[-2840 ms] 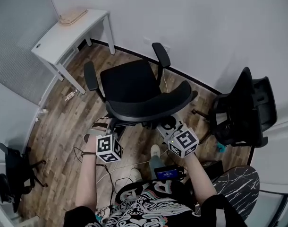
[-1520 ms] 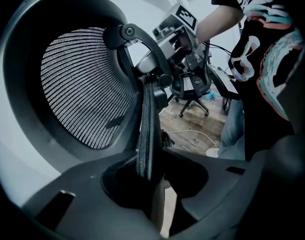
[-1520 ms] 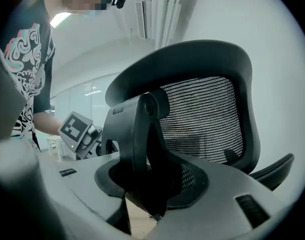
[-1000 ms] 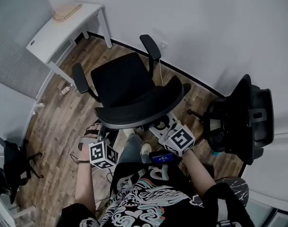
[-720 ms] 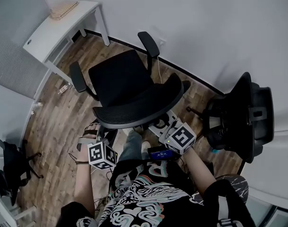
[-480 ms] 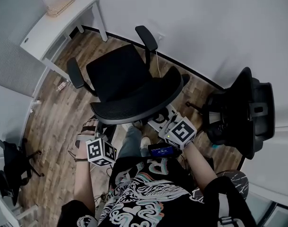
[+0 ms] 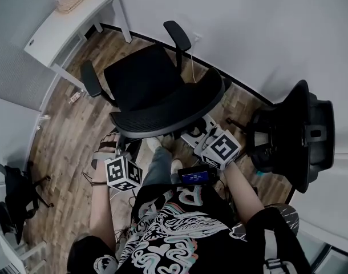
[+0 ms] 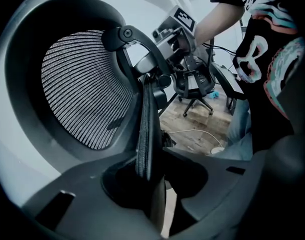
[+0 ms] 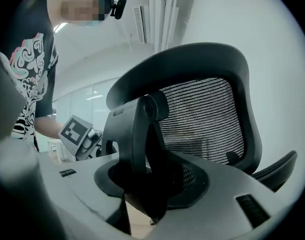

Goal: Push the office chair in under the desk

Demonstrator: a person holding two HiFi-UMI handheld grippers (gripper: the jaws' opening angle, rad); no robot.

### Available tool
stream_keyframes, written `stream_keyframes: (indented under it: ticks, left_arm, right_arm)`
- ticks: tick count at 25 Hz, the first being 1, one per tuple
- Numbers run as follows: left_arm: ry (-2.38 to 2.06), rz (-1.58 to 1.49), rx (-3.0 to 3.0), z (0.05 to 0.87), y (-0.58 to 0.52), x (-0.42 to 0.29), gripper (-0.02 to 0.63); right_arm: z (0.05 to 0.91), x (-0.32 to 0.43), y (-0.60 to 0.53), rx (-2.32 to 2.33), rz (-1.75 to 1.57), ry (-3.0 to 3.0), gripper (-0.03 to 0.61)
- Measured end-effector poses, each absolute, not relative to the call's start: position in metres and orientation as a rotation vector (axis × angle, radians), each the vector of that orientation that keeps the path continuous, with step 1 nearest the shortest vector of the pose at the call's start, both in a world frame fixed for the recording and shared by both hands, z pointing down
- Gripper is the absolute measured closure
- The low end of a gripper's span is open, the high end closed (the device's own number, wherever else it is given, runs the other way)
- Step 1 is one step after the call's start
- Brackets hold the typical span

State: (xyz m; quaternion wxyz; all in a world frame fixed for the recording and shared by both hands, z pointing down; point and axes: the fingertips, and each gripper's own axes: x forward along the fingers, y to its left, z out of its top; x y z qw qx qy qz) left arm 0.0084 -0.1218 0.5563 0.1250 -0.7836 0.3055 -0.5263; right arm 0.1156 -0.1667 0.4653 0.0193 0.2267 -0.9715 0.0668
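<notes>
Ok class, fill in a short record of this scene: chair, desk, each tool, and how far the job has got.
office chair: on the wood floor, backrest toward the person, seat toward the desk
desk: white, upper left in the head view, apart from the chair
left tool: closed on the backrest rim
right tool: closed on the backrest's support bracket
progress: chair not yet under the desk

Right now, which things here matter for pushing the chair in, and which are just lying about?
In the job:
chair, gripped at its backrest by the left gripper and right gripper
desk

Lying about:
spare chair at right
third chair, lower left
tan item on the desk
floor cable
</notes>
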Motion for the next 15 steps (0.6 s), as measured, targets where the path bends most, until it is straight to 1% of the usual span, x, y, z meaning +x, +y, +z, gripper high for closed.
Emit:
stream_keyframes:
  ticks: [15]
  left_arm:
    - [0.918, -1.544, -2.284, 0.556, -0.155, 0.003, 0.477]
  right_arm:
    - [0.464, 0.109, -0.202, 0.674, 0.208, -3.023, 0.4]
